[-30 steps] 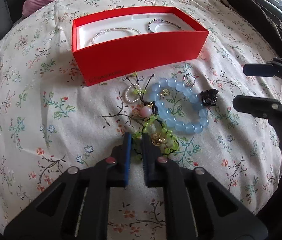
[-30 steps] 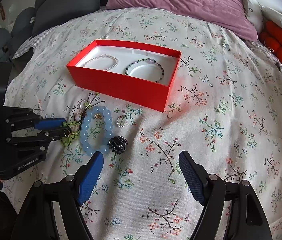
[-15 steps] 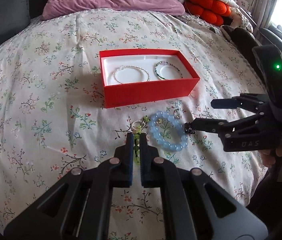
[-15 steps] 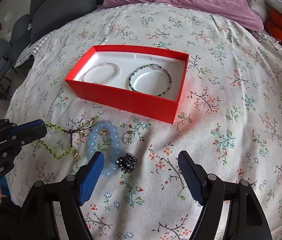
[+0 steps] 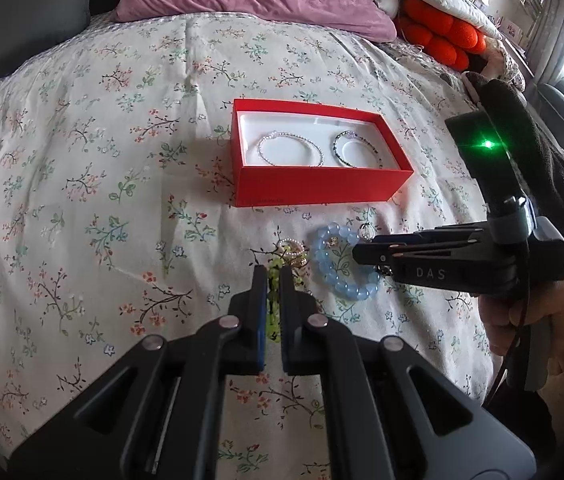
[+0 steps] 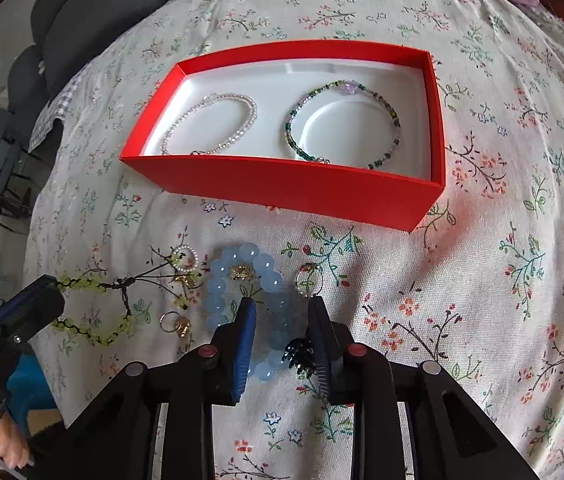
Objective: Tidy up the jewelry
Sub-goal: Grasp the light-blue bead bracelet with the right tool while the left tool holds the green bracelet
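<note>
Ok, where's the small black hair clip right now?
In the right wrist view the black hair clip lies on the bedspread between the right tongs, against the blue bead bracelet, nearer than the red box.

The right tongs (image 6: 282,312) have dropped toward the red rectangular jewelry box (image 6: 294,190) and narrowed around the pale blue round-bead bracelet (image 6: 241,304) and small black claw clip (image 6: 300,354). The left tongs (image 5: 273,280), clamping the yellow-green beaded cord bracelet (image 6: 89,308), have drawn it out, away from the box.
</note>
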Demonstrator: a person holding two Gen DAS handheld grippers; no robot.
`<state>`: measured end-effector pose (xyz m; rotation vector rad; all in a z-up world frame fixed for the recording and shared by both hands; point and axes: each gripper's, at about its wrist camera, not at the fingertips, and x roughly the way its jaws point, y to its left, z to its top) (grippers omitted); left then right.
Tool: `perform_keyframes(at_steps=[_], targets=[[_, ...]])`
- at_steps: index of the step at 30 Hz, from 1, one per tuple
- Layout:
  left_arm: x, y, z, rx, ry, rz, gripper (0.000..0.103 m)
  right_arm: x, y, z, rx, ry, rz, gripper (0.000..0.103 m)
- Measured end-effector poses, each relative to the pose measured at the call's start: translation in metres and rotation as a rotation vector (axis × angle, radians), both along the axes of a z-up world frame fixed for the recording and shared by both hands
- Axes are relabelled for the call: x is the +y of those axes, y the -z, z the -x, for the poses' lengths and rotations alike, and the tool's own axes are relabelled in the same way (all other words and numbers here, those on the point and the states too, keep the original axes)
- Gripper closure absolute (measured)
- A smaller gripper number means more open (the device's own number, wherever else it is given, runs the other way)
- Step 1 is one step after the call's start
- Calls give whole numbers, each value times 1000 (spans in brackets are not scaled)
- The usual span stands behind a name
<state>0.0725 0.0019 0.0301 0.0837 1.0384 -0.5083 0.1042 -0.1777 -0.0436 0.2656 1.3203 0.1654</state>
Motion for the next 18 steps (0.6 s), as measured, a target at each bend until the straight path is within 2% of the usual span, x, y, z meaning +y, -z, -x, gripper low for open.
perform_keyframes(at_steps=[9, 13, 18], targets=[[11, 13, -6, 56, -35, -5, 97, 12, 11, -3, 10, -44, 33, 80], [14, 17, -10, 76, -62, -8, 97, 23, 9, -1, -11, -86, 123, 91], [14, 10, -9, 61, -68, 1, 97, 24, -3, 3, -29, -79, 102, 91]])
